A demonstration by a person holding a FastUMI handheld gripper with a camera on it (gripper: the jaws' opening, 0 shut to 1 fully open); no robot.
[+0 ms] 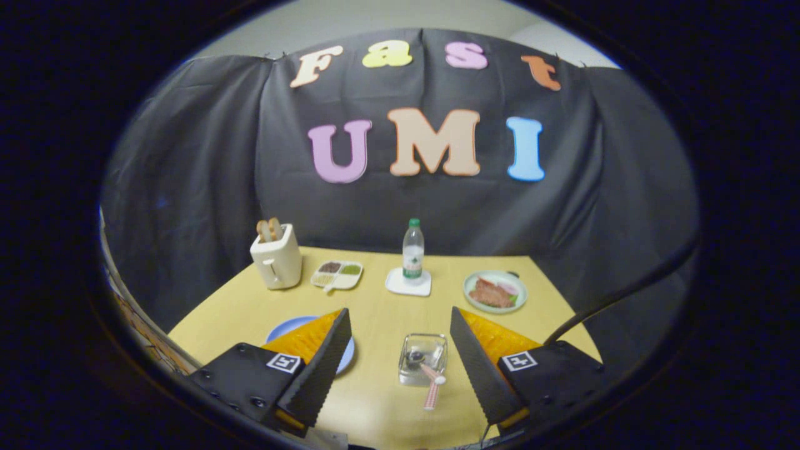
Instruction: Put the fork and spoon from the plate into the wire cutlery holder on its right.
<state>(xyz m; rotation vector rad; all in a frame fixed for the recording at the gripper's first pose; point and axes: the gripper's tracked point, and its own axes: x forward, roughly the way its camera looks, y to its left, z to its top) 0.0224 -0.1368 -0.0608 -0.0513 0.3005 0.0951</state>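
My gripper (399,312) is open above the yellow table, with nothing between its fingers. Just ahead of the fingers and slightly right of the gap's middle stands the cutlery holder (423,342), a small square see-through box. A utensil with a pink-and-white checked handle (432,389) leans out of it toward me. Something dark lies inside the holder; I cannot tell what it is. To the holder's left lies the blue plate (285,326), mostly hidden behind my left finger (325,362).
At the back left a cream toaster (276,257) holds toast, with a divided dish (337,275) beside it. A water bottle (412,249) stands on a white coaster mid-table. A plate of food (495,291) sits back right. A black cable (625,294) runs off on the right.
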